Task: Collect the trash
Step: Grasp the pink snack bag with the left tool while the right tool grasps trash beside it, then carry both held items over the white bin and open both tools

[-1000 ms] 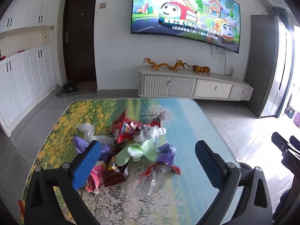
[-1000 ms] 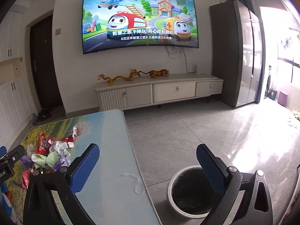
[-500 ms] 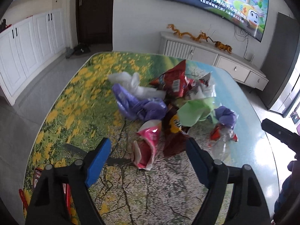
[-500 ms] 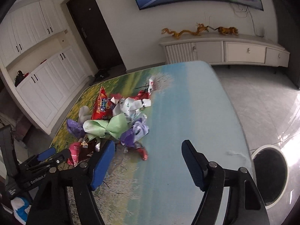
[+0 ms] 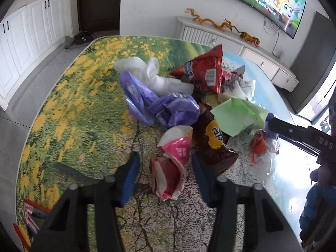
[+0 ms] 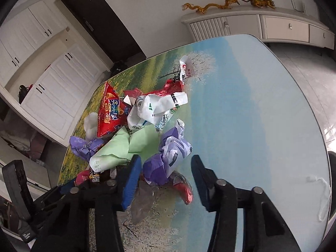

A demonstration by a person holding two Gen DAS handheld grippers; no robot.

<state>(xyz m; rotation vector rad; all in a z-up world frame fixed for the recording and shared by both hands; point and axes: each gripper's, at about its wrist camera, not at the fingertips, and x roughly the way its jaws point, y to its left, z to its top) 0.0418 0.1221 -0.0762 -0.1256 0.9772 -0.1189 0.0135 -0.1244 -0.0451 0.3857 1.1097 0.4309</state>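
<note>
A heap of trash lies on the printed table [image 5: 69, 109]: a pink-and-white snack bag [image 5: 172, 163], a purple plastic bag [image 5: 159, 105], a red chip bag [image 5: 203, 69], a green paper [image 5: 239, 113], a brown wrapper [image 5: 216, 145]. My left gripper [image 5: 166, 174] is open, its jaws on either side of the pink bag. My right gripper [image 6: 164, 174] is open, its jaws around a purple-and-white crumpled bag [image 6: 168, 157] lying over a clear plastic wrapper with red ends [image 6: 184, 189]. The right gripper also shows at the right edge of the left wrist view [image 5: 298, 134].
A white TV cabinet [image 6: 262, 25] with golden dragon figures [image 6: 210, 6] stands beyond the table. White cupboards [image 5: 27, 27] and a dark door [image 5: 98, 4] are at the left. A red packet [image 5: 29, 216] lies at the table's near left edge. A thread [image 6: 321, 195] lies on the table's blue part.
Both grippers have come down and closer to the heap. The left now straddles the pink bag, the right the purple-and-white bag. Both jaws have narrowed a little.
</note>
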